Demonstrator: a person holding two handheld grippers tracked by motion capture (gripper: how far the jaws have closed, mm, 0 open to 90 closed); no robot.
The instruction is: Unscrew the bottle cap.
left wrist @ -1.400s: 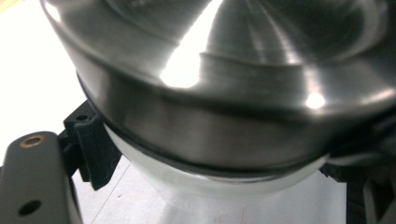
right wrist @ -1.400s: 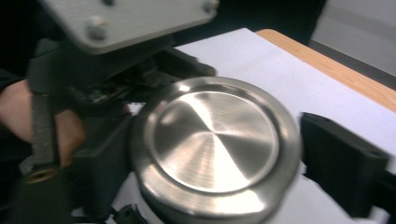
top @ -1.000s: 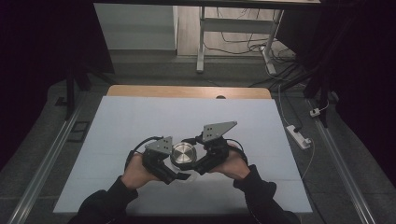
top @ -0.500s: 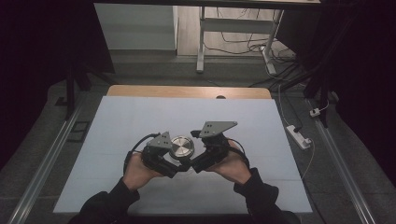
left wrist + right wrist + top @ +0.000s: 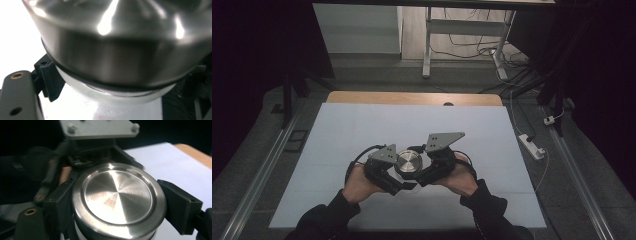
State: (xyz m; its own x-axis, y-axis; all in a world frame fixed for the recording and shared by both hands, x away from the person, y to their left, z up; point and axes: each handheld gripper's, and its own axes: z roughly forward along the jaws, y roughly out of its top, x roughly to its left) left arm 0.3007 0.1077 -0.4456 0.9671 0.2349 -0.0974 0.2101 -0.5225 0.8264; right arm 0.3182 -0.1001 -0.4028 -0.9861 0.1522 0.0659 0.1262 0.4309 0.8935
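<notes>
Between the two black jaws of the right gripper (image 5: 117,205) sits a round brushed-steel lid (image 5: 118,196), pinched at both sides of its rim above a white body. Just beyond it, the left gripper (image 5: 384,170) closes on the same container from the opposite side, its jaws against the pale base under the lid (image 5: 117,50). Both meet above the near middle of the white table (image 5: 362,125).
</notes>
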